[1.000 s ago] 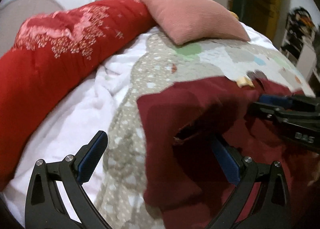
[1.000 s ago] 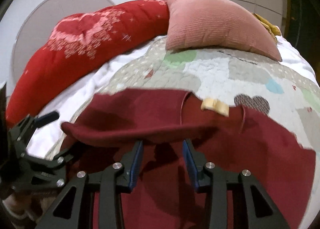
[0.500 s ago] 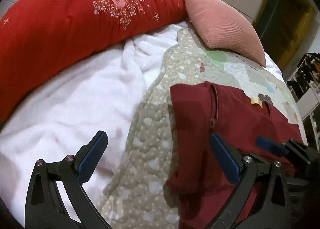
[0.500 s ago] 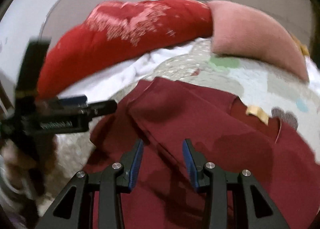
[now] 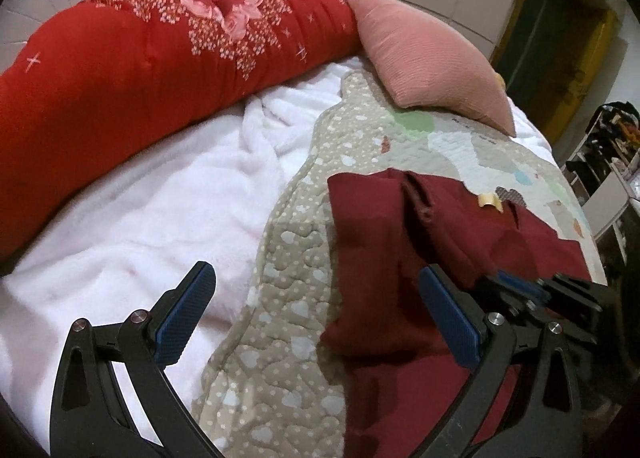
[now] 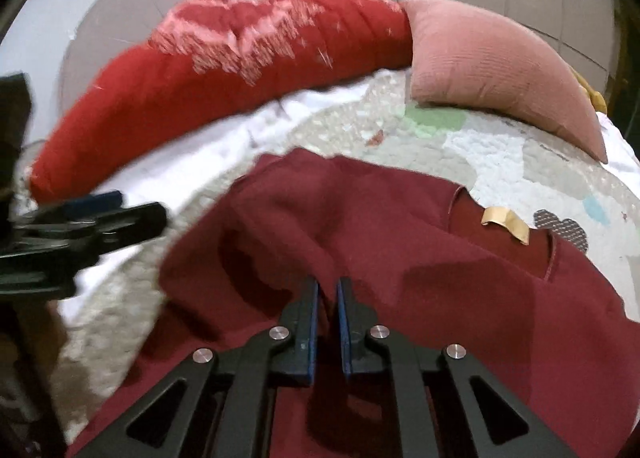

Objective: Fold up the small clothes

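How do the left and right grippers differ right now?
The left gripper stands wide open with nothing between its pads; the right gripper has just closed, pinching a fold of the maroon garment. The left hangs beside the garment's edge, the right over its middle. Both have blue pads.

Centre right of your left view lies a dark maroon garment (image 5: 400, 242) with a tan label (image 5: 489, 201); beneath it a beige quilt (image 5: 288, 338) dotted white with pale clouds; left a white fleece blanket (image 5: 152, 217); upper left a red floral comforter (image 5: 140, 57); a ribbed pink pillow (image 5: 424, 57)
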`<action>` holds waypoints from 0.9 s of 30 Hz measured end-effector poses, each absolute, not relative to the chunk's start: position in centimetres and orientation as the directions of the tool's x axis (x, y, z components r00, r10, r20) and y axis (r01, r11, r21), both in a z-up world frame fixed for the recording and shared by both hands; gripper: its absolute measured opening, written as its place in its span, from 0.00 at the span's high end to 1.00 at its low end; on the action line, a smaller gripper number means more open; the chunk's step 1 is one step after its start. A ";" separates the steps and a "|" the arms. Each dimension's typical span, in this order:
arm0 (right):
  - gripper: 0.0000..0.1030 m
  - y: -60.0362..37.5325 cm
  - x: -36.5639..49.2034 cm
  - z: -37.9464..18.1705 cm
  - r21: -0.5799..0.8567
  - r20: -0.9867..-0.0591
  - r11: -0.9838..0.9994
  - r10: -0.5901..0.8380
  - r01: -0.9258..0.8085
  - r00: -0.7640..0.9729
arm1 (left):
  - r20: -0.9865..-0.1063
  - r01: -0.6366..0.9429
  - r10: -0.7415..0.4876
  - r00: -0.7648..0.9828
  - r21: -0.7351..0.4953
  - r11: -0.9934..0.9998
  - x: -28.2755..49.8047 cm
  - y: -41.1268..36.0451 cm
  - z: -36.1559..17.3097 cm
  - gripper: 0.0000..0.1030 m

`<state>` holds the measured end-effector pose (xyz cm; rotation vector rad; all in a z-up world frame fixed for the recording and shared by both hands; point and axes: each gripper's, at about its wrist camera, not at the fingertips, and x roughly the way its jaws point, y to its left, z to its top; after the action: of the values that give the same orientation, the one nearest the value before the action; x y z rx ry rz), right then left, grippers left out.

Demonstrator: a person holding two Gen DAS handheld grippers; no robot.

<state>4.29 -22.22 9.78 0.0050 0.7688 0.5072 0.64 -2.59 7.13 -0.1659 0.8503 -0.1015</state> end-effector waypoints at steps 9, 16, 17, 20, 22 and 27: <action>0.92 -21.1 1.1 7.5 0.184 -0.694 0.874 0.440 -0.449 0.570 | -0.731 0.037 -0.168 0.661 -0.193 0.981 0.2 -4.6 7.6 0.01; 0.45 -29.2 -4.3 8.7 0.471 -0.567 0.839 0.525 -0.272 0.635 | -0.751 0.068 -0.167 0.639 -0.161 0.985 0.7 -6.7 6.3 0.01; 0.45 -30.9 -5.4 8.3 0.499 -0.567 0.837 0.513 -0.227 0.645 | -0.756 0.069 -0.161 0.634 -0.152 0.986 0.8 -7.1 5.9 0.01; 0.45 -36.0 -7.5 6.7 0.597 -0.554 0.798 0.484 -0.082 0.677 | -0.773 0.072 -0.154 0.615 -0.139 0.988 1.2 -8.1 4.8 0.01; 0.45 -38.9 -8.0 5.9 0.668 -0.520 0.744 0.481 -0.014 0.705 | -0.786 0.067 -0.144 0.602 -0.130 0.989 1.4 -8.5 4.1 0.01; 0.45 -42.9 -7.0 4.7 0.773 -0.440 0.629 0.436 0.084 0.785 | -0.816 0.060 -0.100 0.570 -0.080 0.995 2.0 -9.4 2.5 0.01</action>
<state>-7.01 -42.91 4.67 0.8807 0.6558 0.2193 1.95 -9.35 2.48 -0.0447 0.9599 -0.0938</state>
